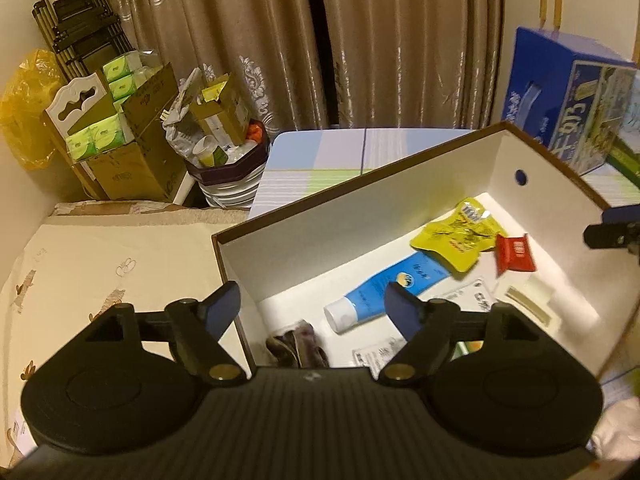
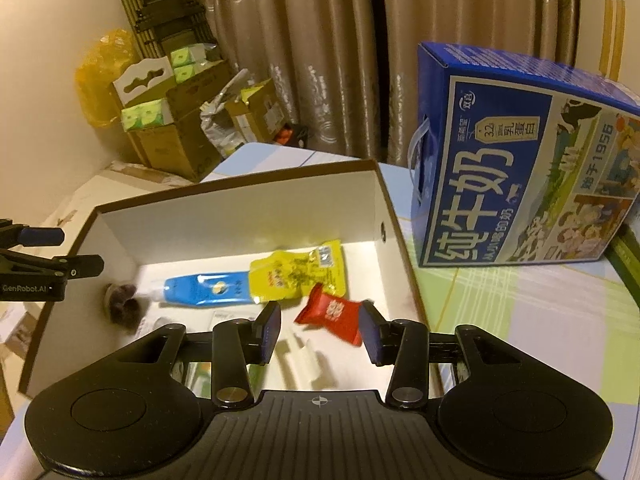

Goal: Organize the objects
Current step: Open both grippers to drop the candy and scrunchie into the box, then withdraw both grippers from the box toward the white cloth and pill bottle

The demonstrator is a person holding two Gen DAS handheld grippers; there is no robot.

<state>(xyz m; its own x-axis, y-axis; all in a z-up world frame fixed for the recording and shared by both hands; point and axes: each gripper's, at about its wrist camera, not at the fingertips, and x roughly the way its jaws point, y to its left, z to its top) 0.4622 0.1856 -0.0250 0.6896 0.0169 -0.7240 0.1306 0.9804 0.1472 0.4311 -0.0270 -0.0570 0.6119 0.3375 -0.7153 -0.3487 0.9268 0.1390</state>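
Crinkled red packet, white lettering

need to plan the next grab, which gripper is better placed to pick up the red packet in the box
Right. The right gripper is open with the red packet just beyond its fingers; the left gripper is open at the box's opposite end.

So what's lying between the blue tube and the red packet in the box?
The yellow snack pouch lies between blue tube and red packet, clearest in the right wrist view.

left gripper: sitting lower centre of its frame, jaws spread wide, gripping nothing | right gripper: sitting lower centre, jaws parted, gripping nothing
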